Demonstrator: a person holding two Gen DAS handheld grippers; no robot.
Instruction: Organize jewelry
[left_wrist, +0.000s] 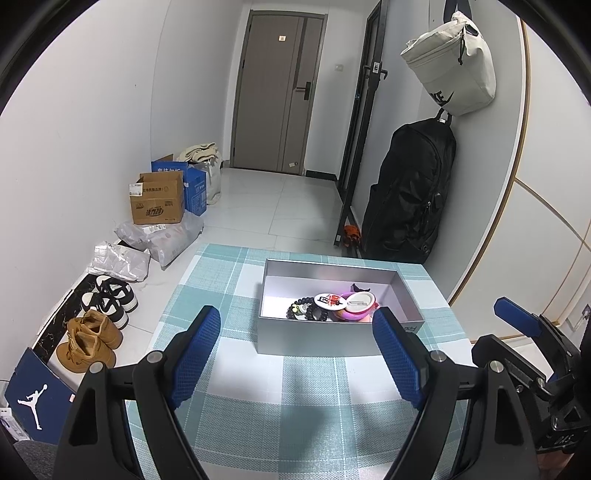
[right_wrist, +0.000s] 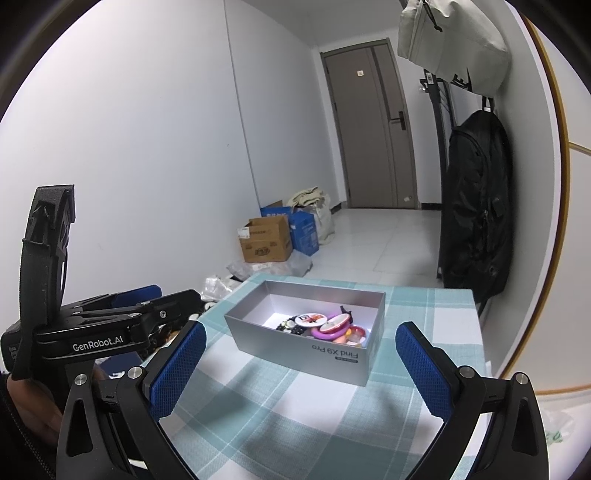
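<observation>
Resting in a loose heap inside the open grey box on the checked tablecloth, the jewelry looks light and awkward: a dark bead bracelet, a round printed badge, pink bangles. Beads will probably sag and slide, so pinching across the strand seems safest; the stiff, smooth bangles might be taken across the rim, and the flat badge by its edge. Pieces overlap, so lifting one could drag another. The thin-walled box likely shifts if nudged. Both the left gripper and right gripper hang short of the box, jaws apart and empty.
</observation>
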